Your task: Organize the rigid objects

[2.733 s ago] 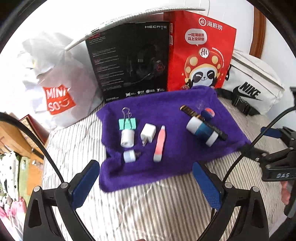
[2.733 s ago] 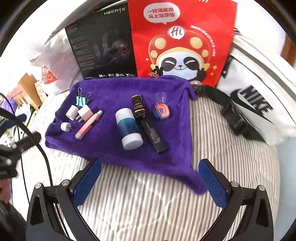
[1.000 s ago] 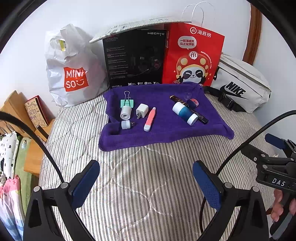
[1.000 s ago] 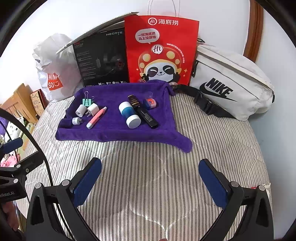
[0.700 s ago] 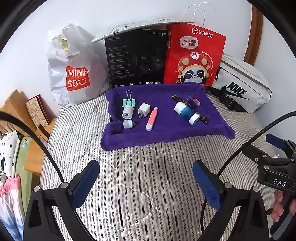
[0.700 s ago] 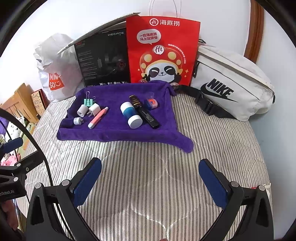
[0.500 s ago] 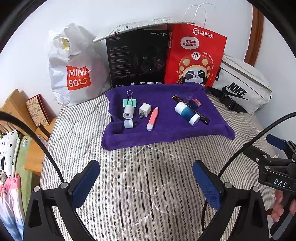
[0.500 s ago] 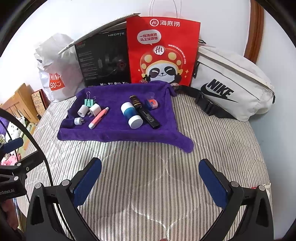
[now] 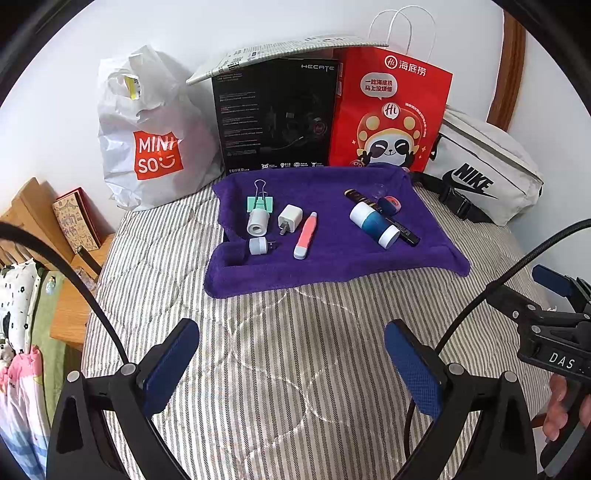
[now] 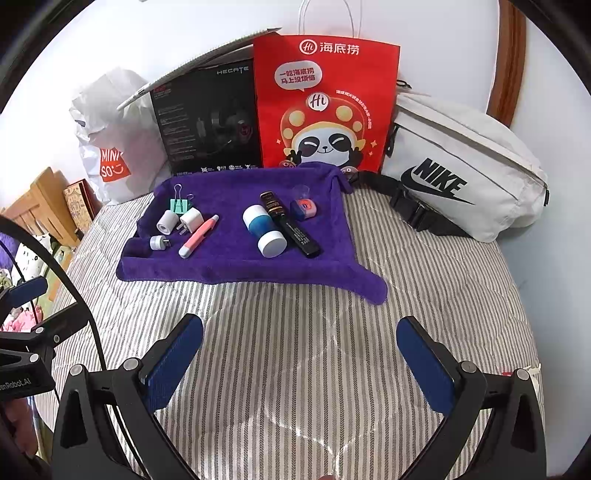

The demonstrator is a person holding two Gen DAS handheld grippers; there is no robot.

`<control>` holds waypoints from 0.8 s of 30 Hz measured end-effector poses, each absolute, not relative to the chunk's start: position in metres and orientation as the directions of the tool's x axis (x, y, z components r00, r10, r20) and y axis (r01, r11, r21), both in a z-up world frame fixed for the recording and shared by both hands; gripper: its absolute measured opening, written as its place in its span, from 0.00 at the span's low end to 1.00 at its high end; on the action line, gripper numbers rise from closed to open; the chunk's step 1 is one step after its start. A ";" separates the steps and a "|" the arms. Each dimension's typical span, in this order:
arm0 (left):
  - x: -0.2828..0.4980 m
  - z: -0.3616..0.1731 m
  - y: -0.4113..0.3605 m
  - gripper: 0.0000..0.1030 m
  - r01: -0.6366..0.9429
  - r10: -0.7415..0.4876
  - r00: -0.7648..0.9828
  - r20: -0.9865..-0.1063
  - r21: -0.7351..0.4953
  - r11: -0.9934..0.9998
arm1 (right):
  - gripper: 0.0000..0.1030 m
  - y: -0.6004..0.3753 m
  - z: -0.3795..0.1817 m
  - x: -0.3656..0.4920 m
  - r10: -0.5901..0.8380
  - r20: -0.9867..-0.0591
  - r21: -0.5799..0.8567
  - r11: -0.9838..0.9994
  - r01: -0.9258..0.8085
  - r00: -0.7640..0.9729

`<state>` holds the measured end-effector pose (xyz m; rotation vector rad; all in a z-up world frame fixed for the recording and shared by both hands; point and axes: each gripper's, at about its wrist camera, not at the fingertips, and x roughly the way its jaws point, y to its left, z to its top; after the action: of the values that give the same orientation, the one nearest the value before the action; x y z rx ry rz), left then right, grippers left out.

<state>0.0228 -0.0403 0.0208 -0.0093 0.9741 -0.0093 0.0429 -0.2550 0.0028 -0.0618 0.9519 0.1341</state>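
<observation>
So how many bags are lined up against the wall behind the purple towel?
3. The white Miniso plastic bag at the left, the red panda paper bag right of the black box, and the white Nike waist bag at the far right. None looks hidden.

Before you lies a bed [image 9: 280, 369] covered in a grey-and-white striped quilted spread, set against a plain white wall [image 9: 258, 26] in even daylight. A curved brown wooden frame [image 10: 508, 55] rises at your upper right. At your left stands light wooden furniture [image 9: 33, 218] beside the bed.
</observation>
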 end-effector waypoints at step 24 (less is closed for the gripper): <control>0.022 0.020 -0.037 0.99 0.001 -0.009 0.557 -0.830 -0.010 1.000 | 1.00 -0.253 0.004 0.043 0.089 -0.815 0.002 0.989 -0.151 0.573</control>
<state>0.0220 -0.0370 0.0204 -0.0089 0.9797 -0.0058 0.0429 -0.2530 0.0044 -0.0702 0.9509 0.1410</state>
